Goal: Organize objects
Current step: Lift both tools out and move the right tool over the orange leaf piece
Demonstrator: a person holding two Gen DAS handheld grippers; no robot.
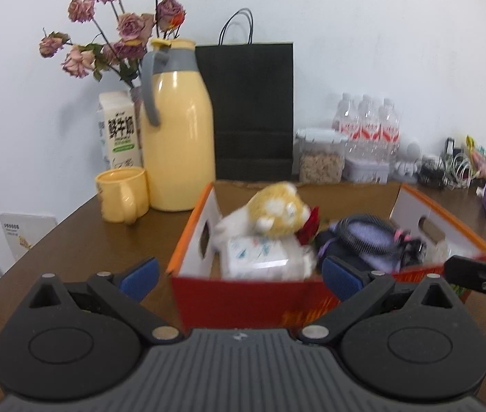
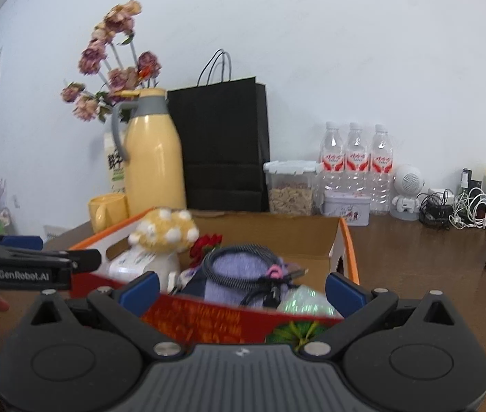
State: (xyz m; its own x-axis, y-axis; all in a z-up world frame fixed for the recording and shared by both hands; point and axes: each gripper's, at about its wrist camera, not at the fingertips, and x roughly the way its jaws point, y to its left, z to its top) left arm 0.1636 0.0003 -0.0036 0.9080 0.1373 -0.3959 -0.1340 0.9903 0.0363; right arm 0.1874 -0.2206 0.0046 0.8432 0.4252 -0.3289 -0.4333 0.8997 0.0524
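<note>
Spanning the near wall of the red box (image 1: 243, 295) on the brown counter (image 1: 71, 240), the left claw (image 1: 239, 274) is held apart and empty, while the right claw (image 2: 241, 290) is likewise spread, the plush mushroom (image 2: 165, 237) and coiled cable (image 2: 239, 261) being seen inside.

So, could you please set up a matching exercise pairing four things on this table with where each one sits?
Things:
1. Plush toy
2. Yellow mug
3. Black paper bag
4. Water bottles

Places:
A. Against the wall, right of the yellow jug
B. Inside the cardboard box
C. Behind the small tin
D. In front of the milk carton

Pairs: 1-B, 2-D, 3-A, 4-C
</note>
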